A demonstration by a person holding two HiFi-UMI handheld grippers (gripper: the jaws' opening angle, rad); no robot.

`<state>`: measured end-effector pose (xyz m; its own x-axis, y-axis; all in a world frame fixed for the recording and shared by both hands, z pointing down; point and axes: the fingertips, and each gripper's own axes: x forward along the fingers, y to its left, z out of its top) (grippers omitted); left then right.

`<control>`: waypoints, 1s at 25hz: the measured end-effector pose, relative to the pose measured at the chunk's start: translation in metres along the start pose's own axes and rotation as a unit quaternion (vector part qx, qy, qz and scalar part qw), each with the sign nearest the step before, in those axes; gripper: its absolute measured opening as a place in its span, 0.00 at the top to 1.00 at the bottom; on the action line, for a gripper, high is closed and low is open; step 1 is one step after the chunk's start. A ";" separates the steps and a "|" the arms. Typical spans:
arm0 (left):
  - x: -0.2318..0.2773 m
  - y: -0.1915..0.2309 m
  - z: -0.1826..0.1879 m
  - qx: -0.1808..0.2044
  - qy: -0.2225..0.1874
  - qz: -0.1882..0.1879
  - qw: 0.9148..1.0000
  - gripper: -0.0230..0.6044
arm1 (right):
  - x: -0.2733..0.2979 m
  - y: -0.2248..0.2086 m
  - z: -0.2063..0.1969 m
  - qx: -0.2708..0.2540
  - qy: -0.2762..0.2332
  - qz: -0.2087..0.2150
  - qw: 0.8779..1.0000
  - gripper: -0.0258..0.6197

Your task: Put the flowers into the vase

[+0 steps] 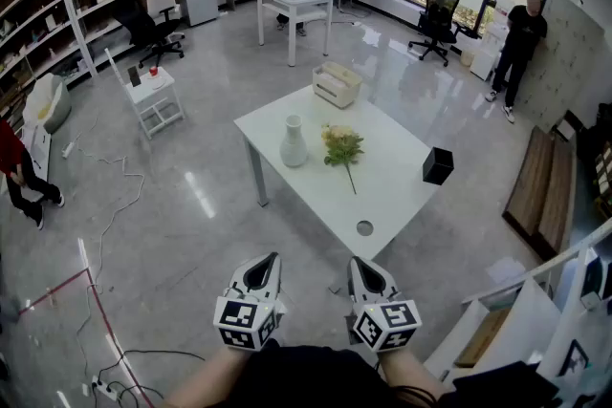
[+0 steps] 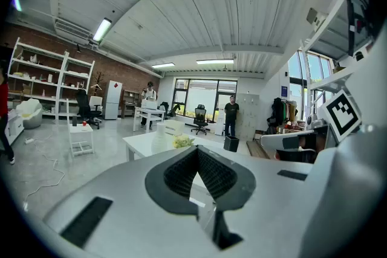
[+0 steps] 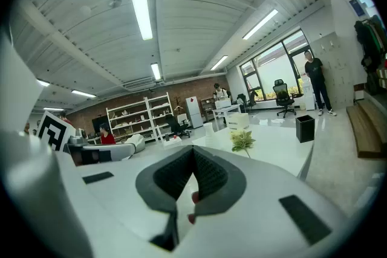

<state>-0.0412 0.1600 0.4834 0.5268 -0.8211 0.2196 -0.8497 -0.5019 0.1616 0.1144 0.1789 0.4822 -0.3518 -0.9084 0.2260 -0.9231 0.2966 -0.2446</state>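
The left gripper [image 1: 271, 259] was closed, its two dark ribbed jaws meeting at the tips with nothing between them, and the right gripper [image 1: 357, 261] was closed and empty in the same way. Both were held side by side, low and close to the person's body, above the grey floor [image 1: 191, 205] and short of the near corner of the white table [image 1: 402, 196], touching nothing on it. Each carried its marker cube at the rear, the left cube [image 1: 244, 321] and the right cube [image 1: 387, 325] nearest the person's forearms. On the table, well apart from both grippers, the white vase [image 1: 294, 143] stood upright and empty-necked, and the flowers [image 1: 342, 148] lay flat on the tabletop just to its right, near it but not touching, with the pale blooms toward the far side and the stem pointing toward the near edge. A black box [image 1: 438, 165] stood by the table's right edge, and a white basket [image 1: 337, 84] sat at the far corner. Farther back, a person in dark clothes [image 1: 521, 43] stood by the right wall near a black office chair [image 1: 438, 19].
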 end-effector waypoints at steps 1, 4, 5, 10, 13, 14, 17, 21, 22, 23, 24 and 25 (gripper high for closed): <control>0.000 0.000 0.000 0.000 0.000 0.000 1.000 0.96 | 0.000 0.000 -0.001 0.001 0.001 0.001 1.000 0.96; 0.001 -0.001 0.000 0.001 0.000 -0.002 1.000 0.96 | 0.001 0.001 -0.001 0.002 0.003 0.002 1.000 0.96; 0.001 0.000 0.000 0.001 0.000 -0.003 1.000 0.96 | 0.001 0.001 -0.001 0.001 0.004 0.002 1.000 0.96; 0.003 0.001 -0.001 -0.001 0.002 -0.004 1.000 0.96 | 0.001 0.000 0.001 0.010 -0.005 0.002 1.000 0.96; 0.000 0.004 -0.003 -0.004 0.003 -0.003 1.000 0.96 | 0.001 0.000 0.003 0.032 -0.015 0.012 0.999 0.96; 0.000 0.005 -0.004 -0.006 0.003 -0.002 1.000 0.96 | 0.001 0.000 0.003 0.035 -0.014 0.012 0.999 0.96; 0.000 0.008 -0.006 -0.009 0.004 -0.004 1.000 0.96 | 0.004 -0.003 -0.002 0.045 -0.007 0.008 0.999 0.96; -0.002 0.020 -0.006 -0.011 0.003 -0.005 1.000 0.96 | 0.012 0.004 -0.005 0.046 -0.006 0.005 0.999 0.96; -0.004 0.025 -0.006 -0.012 0.002 -0.005 1.000 0.96 | 0.015 0.007 -0.006 0.047 -0.005 0.004 0.999 0.96; -0.007 0.031 -0.006 -0.014 0.002 -0.004 1.000 0.96 | 0.018 0.011 -0.007 0.047 -0.004 0.004 0.999 0.96; -0.009 0.037 -0.007 -0.016 0.002 -0.003 1.000 0.96 | 0.021 0.015 -0.008 0.047 -0.003 0.004 0.999 0.96; -0.012 0.044 -0.009 -0.019 0.004 -0.002 1.000 0.96 | 0.024 0.021 -0.010 0.045 -0.001 0.006 0.999 0.96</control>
<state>-0.0847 0.1505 0.4964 0.5297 -0.8175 0.2262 -0.8467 -0.4938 0.1983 0.0855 0.1662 0.4919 -0.3615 -0.9058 0.2209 -0.9015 0.2791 -0.3307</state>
